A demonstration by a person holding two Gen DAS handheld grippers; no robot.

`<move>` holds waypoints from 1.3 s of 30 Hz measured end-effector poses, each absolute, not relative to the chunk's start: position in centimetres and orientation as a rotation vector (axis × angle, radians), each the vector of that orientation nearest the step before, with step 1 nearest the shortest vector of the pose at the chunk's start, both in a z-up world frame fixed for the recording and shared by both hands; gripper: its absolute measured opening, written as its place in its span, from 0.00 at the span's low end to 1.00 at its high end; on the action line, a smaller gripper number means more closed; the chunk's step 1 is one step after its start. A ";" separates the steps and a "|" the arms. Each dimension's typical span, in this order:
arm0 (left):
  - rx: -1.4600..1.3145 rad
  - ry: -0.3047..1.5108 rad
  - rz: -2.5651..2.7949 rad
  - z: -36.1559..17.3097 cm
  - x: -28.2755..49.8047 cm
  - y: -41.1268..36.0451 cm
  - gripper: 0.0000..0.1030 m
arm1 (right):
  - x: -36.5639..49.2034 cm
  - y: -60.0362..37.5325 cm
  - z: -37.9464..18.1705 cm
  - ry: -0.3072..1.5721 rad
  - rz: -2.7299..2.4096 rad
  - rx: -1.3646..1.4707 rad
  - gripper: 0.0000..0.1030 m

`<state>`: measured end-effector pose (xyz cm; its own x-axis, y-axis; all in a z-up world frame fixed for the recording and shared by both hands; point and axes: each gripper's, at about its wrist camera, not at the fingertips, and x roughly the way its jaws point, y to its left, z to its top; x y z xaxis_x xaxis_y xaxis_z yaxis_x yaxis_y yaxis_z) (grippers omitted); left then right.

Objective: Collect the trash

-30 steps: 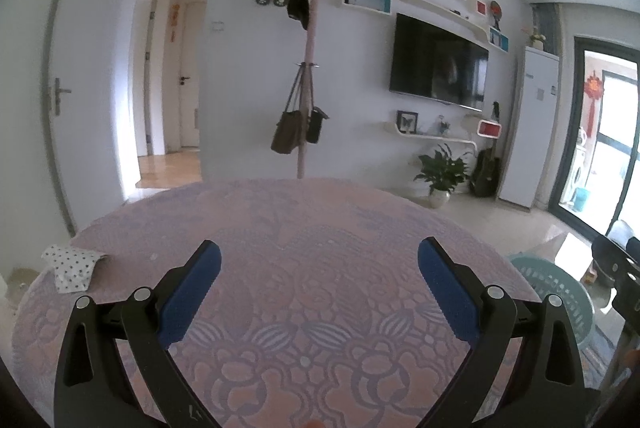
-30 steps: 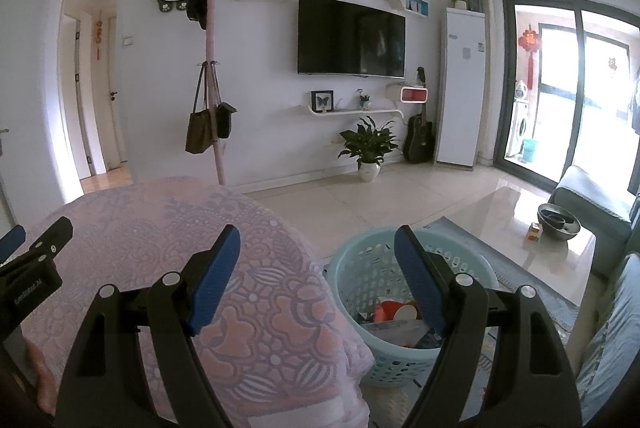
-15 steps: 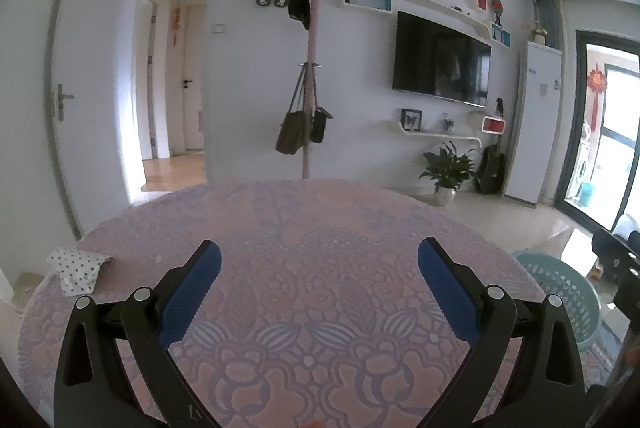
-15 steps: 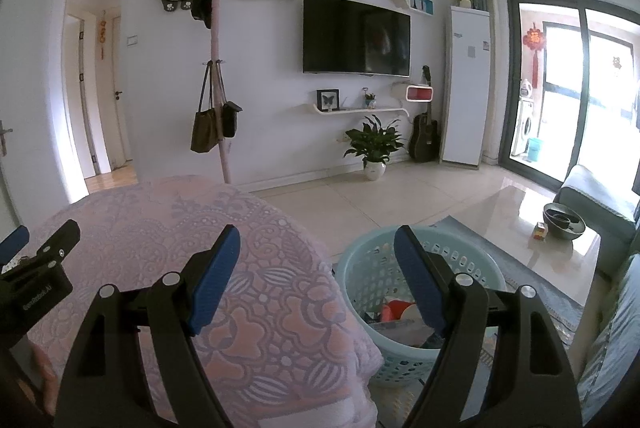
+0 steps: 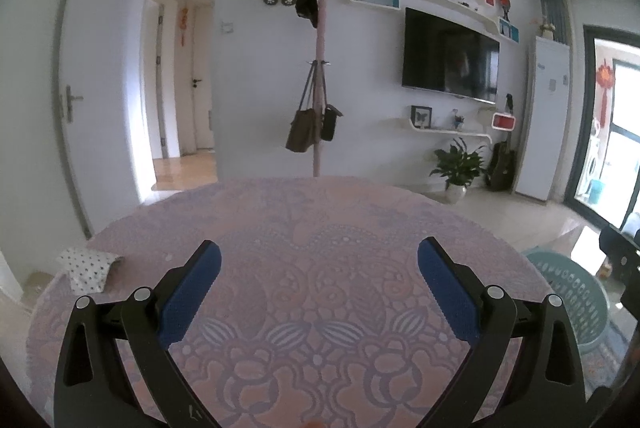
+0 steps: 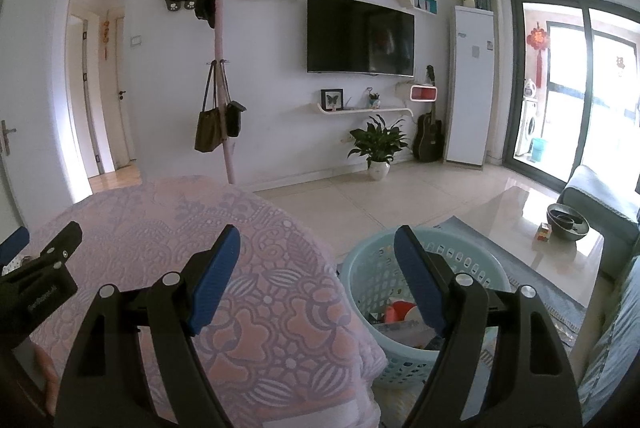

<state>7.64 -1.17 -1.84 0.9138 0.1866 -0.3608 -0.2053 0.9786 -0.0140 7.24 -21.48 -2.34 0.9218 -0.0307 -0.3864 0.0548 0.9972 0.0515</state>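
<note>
A crumpled white dotted wrapper (image 5: pixel 88 265) lies at the left edge of the round table with its pink lace cloth (image 5: pixel 320 228). My left gripper (image 5: pixel 319 260) hovers over the table's middle, open and empty, to the right of the wrapper. My right gripper (image 6: pixel 317 244) is open and empty too, above the table's right edge (image 6: pixel 344 292). Just beyond it on the floor stands a light blue basket (image 6: pixel 372 268) holding several pieces of trash, one of them red (image 6: pixel 400 309). The basket (image 5: pixel 572 288) also shows at the right of the left wrist view. The left gripper's body (image 6: pixel 36 284) shows at the left.
A coat stand (image 6: pixel 222 76) with hanging bags rises behind the table. A potted plant (image 6: pixel 378 144), a guitar and a tall white unit line the far wall. A glass coffee table (image 6: pixel 552 228) and a sofa stand to the right. A door (image 5: pixel 76 100) is on the left.
The left wrist view has swung slightly left, so the wall and basket sit further right in the frame. Both grippers stay open and in place.
</note>
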 end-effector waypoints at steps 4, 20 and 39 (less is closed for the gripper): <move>-0.054 0.369 0.176 -1.8 7.4 -1.2 0.93 | 7.2 -21.5 -2.4 0.397 -0.045 0.062 0.73; -0.068 0.363 0.156 -1.6 7.0 -0.9 0.93 | 7.1 -21.4 -2.3 0.399 -0.039 0.063 0.73; -0.109 0.384 0.277 1.0 2.3 2.0 0.93 | 4.2 -18.9 -0.6 0.355 0.006 0.028 0.74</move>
